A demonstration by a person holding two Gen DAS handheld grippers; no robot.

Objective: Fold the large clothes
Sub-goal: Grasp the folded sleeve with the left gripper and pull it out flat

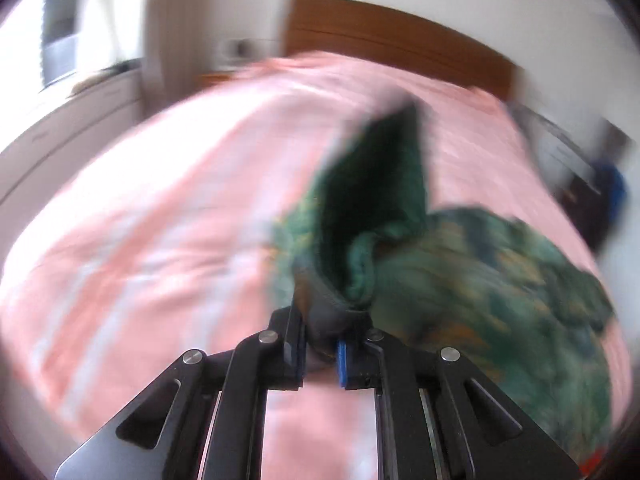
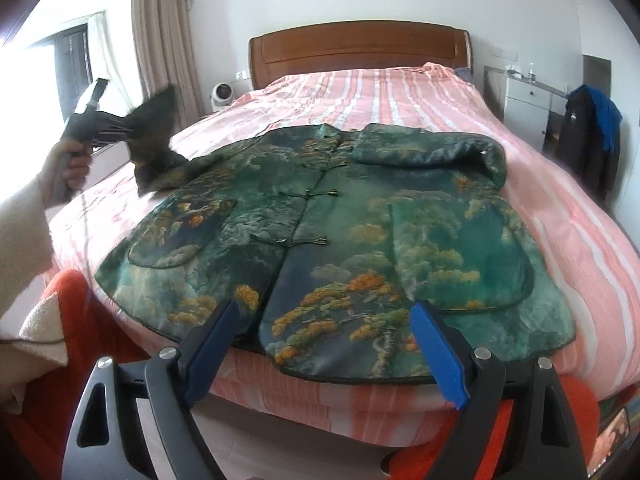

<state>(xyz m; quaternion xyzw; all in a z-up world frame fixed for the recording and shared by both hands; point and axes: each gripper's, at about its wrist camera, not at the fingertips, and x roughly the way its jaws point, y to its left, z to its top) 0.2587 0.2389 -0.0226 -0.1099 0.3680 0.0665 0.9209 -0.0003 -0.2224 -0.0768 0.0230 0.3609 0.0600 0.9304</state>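
Note:
A large green jacket point(image 2: 340, 216) with a pine pattern and knot buttons lies front up on the pink striped bed point(image 2: 392, 92). One sleeve point(image 2: 432, 148) is folded across its chest at the upper right. My left gripper point(image 1: 322, 344) is shut on the cuff of the other sleeve point(image 1: 376, 184), which is raised off the bed; that view is blurred. In the right wrist view a hand holds this left gripper point(image 2: 120, 128) up at the jacket's left side. My right gripper point(image 2: 324, 344) stands open just over the hem, with nothing between its blue pads point(image 2: 438, 352).
A wooden headboard point(image 2: 356, 48) closes the far end of the bed. A white cabinet point(image 2: 528, 100) and a chair hung with dark and blue clothes point(image 2: 592, 136) stand at the right. A window and curtain point(image 2: 160, 32) are at the left, with a small white fan point(image 2: 222, 94) beside the bed.

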